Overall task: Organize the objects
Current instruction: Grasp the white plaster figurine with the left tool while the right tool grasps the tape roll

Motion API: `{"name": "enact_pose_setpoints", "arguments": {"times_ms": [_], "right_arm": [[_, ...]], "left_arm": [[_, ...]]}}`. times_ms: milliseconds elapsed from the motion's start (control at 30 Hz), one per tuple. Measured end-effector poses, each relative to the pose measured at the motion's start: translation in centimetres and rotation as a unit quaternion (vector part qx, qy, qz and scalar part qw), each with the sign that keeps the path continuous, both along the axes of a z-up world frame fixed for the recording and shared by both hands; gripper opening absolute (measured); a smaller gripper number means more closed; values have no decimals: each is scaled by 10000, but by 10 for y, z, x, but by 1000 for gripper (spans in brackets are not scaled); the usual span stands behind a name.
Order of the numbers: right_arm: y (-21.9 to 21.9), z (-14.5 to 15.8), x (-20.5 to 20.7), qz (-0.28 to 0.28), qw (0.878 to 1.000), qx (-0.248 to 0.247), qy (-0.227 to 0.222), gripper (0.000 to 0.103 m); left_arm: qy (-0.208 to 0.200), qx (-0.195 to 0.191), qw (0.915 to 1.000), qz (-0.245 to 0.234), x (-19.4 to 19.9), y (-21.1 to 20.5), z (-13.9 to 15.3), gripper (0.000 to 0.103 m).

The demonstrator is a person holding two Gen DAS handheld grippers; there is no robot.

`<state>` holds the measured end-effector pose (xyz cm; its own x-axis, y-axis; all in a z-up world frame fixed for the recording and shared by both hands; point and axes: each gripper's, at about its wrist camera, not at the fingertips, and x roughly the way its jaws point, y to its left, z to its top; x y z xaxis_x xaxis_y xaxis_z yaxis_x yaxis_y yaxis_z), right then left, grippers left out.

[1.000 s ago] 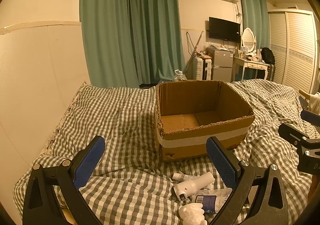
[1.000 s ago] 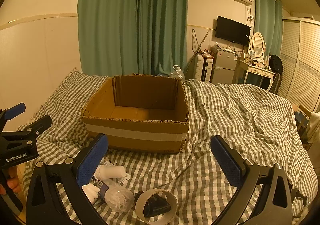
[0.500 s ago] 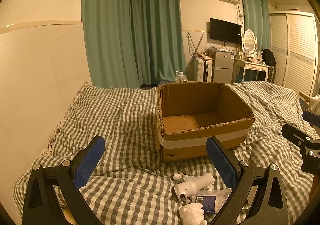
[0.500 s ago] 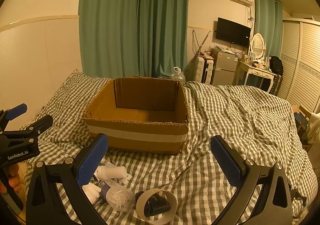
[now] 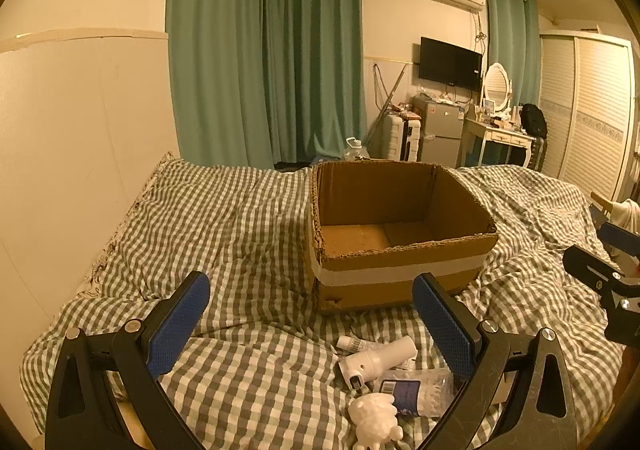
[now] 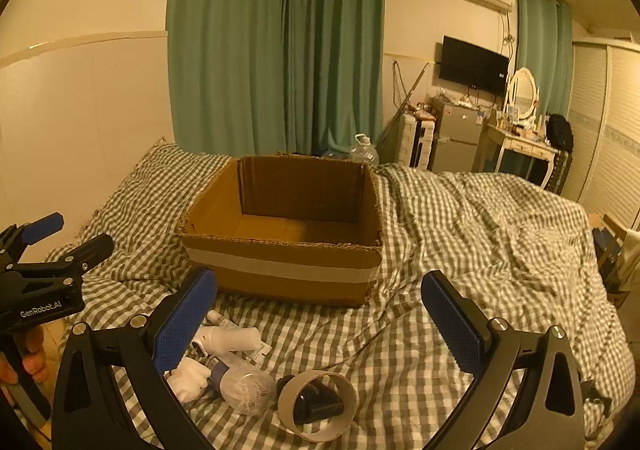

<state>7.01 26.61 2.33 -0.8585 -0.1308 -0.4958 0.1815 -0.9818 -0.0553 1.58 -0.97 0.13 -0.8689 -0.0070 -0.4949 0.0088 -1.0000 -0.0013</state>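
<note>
An open, empty cardboard box (image 5: pixel 400 246) (image 6: pixel 280 246) with a white tape band sits on the checked bedspread. In front of it lie small items: a white tube-shaped device (image 5: pixel 376 360) (image 6: pixel 228 340), a small white tube (image 5: pixel 350 342), a clear bag with a blue label (image 5: pixel 416 390) (image 6: pixel 240 386), a white figurine (image 5: pixel 374 424) (image 6: pixel 188 378) and a tape roll (image 6: pixel 318 406) around a dark object. My left gripper (image 5: pixel 310 324) is open and empty above the bed, left of the items. My right gripper (image 6: pixel 320 326) is open and empty above the tape roll.
The bed (image 6: pixel 500 250) is covered by a rumpled checked spread. A cream wall panel (image 5: pixel 80 149) runs along the left. Green curtains, a TV, a small fridge, a dressing table and a wardrobe stand at the back and right.
Both grippers have drifted slightly; the box sits a little lower in both views. Nothing has been picked up or moved.
</note>
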Motion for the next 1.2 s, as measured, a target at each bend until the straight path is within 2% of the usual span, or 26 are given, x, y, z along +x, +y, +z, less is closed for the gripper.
{"name": "enact_pose_setpoints", "arguments": {"times_ms": [133, 267, 467, 633, 833, 867, 967, 1000, 1033, 1100, 1200], "right_arm": [[4, -1, 8, 25, 9999, -94, -89, 103], [7, -12, 12, 27, 9996, -145, -233, 103], [8, -59, 3, 39, 9964, 7, -842, 103], [9, -102, -12, -19, 9899, 146, -1411, 103], [11, -146, -28, -221, 9797, 303, -1970, 103], [13, -152, -31, -266, 9782, 316, -2036, 103], [17, -167, -40, -294, 9729, 197, -2283, 103], [18, -174, -42, -291, 9706, 144, -2385, 102], [18, -177, -44, -266, 9698, 91, -2424, 98], [18, -182, -44, -208, 9681, -73, -2495, 78], [16, -176, -40, -113, 9685, -189, -2481, 78]], "left_arm": [[-213, 95, 9996, -149, 7, 4, -9, 103], [-382, -65, 9990, -225, 9, 11, -27, 103], [-943, -218, 9949, -296, -4, 17, -79, 103], [-1544, -270, 9859, -588, -17, 31, -131, 102], [-1811, -592, 9771, -948, -18, 53, -163, 97], [-1817, -605, 9766, -979, -18, 54, -165, 95], [-1863, -696, 9736, -1117, -18, 60, -175, 81], [-1903, -701, 9718, -1199, -17, 61, -174, 66], [-2001, -658, 9678, -1378, -15, 65, -178, 57], [-1971, -779, 9673, -1396, -13, 68, -179, 56], [-1947, -771, 9672, -1437, -11, 69, -175, 56]]}}
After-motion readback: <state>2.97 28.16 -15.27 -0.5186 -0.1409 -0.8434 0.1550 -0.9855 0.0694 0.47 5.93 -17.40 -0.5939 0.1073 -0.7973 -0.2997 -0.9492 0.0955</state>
